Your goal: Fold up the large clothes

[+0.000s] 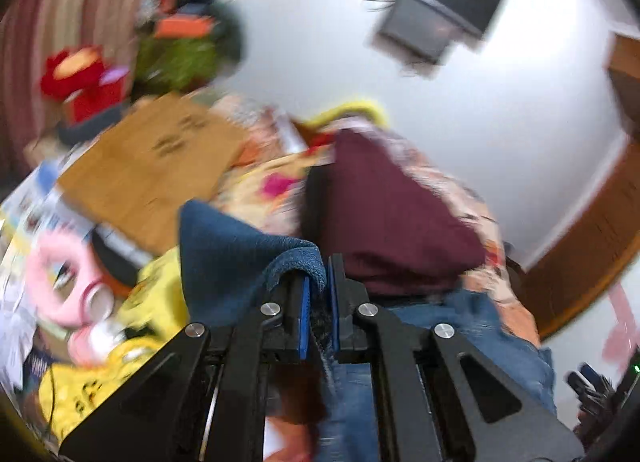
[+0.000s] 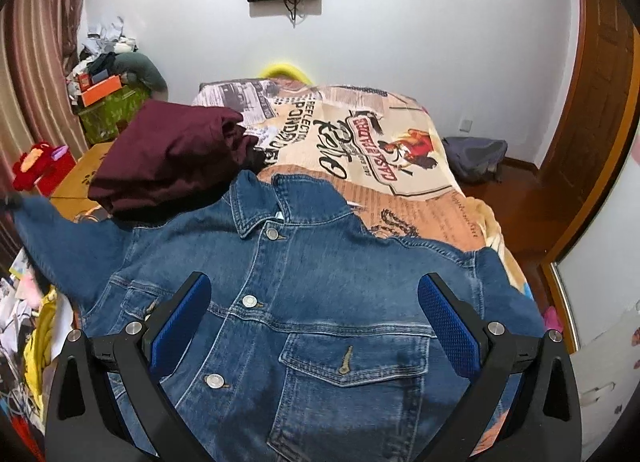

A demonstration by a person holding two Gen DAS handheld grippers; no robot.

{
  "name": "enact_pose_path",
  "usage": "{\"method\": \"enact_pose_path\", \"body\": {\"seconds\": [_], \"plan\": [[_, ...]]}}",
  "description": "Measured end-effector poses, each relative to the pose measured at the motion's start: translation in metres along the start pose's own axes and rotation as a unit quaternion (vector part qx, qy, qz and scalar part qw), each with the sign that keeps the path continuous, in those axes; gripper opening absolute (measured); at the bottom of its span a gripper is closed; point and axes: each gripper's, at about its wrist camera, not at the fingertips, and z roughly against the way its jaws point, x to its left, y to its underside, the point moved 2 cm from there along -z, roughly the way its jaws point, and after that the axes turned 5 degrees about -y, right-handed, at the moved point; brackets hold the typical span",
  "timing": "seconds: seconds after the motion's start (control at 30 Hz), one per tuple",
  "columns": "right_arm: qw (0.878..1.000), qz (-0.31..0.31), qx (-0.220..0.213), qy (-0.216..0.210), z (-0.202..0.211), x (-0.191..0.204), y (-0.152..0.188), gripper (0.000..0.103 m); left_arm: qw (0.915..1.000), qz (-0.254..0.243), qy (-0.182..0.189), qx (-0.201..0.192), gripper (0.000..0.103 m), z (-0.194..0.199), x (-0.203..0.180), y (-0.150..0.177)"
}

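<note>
Denim jacket (image 2: 304, 302) sleeve (image 1: 240, 246) is clamped in left fingers (image 1: 306, 294); it should be laid flat across while right fingers (image 2: 184, 322) are kept apart.

From my remote station I record a bed (image 2: 420, 198) under a printed cover of newspaper-style lettering and a cowboy figure. Directly on it lies a blue denim jacket (image 2: 320, 302), front up, buttoned, collar toward the far wall; one sleeve (image 2: 60, 238) runs out past the bed's left edge. A folded maroon garment (image 2: 172, 158) rests on the cover just beyond the jacket's shoulder. A yellow item (image 2: 284, 70) shows at the bed's far end.
</note>
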Motion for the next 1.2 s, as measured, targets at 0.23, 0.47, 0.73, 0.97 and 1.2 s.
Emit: {"method": "enact_pose_path", "body": {"seconds": [0.23,0.47,0.73,0.97,1.2], "plan": [[0.999,0.021,0.009,-0.024,0.005,-0.002,0.005,0.103,0.99,-0.125,0.057,0.033,0.007,-0.014,-0.131,0.024],[0.999,0.024,0.015,-0.028,0.004,-0.012,0.018,0.103,0.9614,-0.225,0.091,0.13,0.007,-0.054,-0.216,0.11],[0.999,0.003,0.039,-0.019,-0.003,-0.024,0.035,0.103,0.9173,-0.331,0.072,0.209,0.007,-0.084,-0.253,0.204],[0.998,0.007,0.053,-0.022,-0.006,-0.021,0.043,0.103,0.902,-0.346,0.076,0.246,0.037,-0.084,-0.244,0.213],[0.998,0.037,0.042,-0.028,-0.001,0.001,0.032,0.103,0.9171,-0.345,0.064,0.188,0.047,-0.046,-0.225,0.179]]}}
